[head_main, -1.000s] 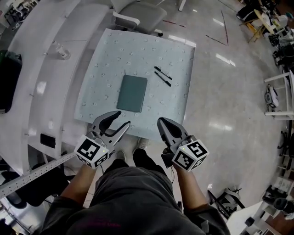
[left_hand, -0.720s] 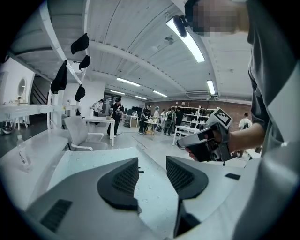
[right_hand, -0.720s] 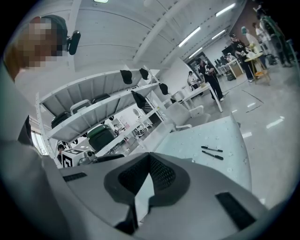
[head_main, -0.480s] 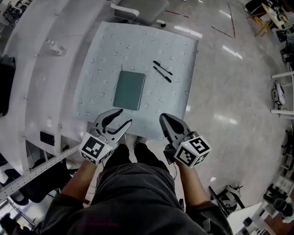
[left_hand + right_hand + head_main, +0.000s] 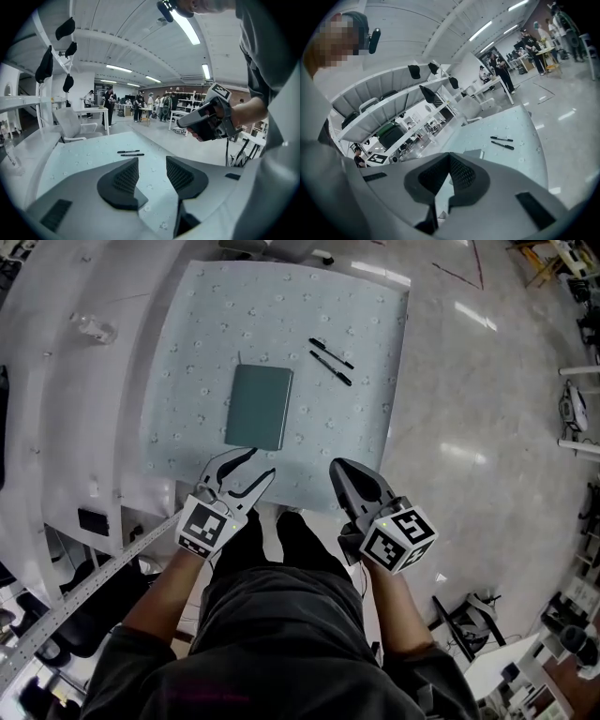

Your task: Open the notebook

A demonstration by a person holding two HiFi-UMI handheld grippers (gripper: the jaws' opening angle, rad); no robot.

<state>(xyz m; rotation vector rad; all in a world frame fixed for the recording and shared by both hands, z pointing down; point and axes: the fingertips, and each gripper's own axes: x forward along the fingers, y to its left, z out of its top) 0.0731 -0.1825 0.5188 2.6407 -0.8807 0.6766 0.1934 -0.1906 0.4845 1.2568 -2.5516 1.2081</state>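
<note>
A closed teal notebook [image 5: 259, 407] lies flat in the middle of the pale patterned tablecloth [image 5: 187, 352]; a corner of the notebook [image 5: 474, 153] shows just past the jaws in the right gripper view. My left gripper [image 5: 257, 465] hovers open over the cloth's near edge, just short of the notebook, with nothing between its jaws [image 5: 152, 171]. My right gripper [image 5: 337, 468] is at the near edge further right, shut and empty, its pads meeting [image 5: 449, 159]. The right gripper [image 5: 206, 121] also shows in the left gripper view, held in a hand.
Two black pens [image 5: 330, 360] lie on the cloth right of the notebook's far end; the pens [image 5: 130, 152] and pens [image 5: 501, 142] appear in both gripper views. A white curved desk [image 5: 56, 381] with a clear cup [image 5: 94, 329] runs along the left. Shiny floor [image 5: 487, 427] lies to the right.
Both grippers have come forward to the cloth's near edge, and the left one now reaches over it toward the notebook. The notebook and pens have not moved.
</note>
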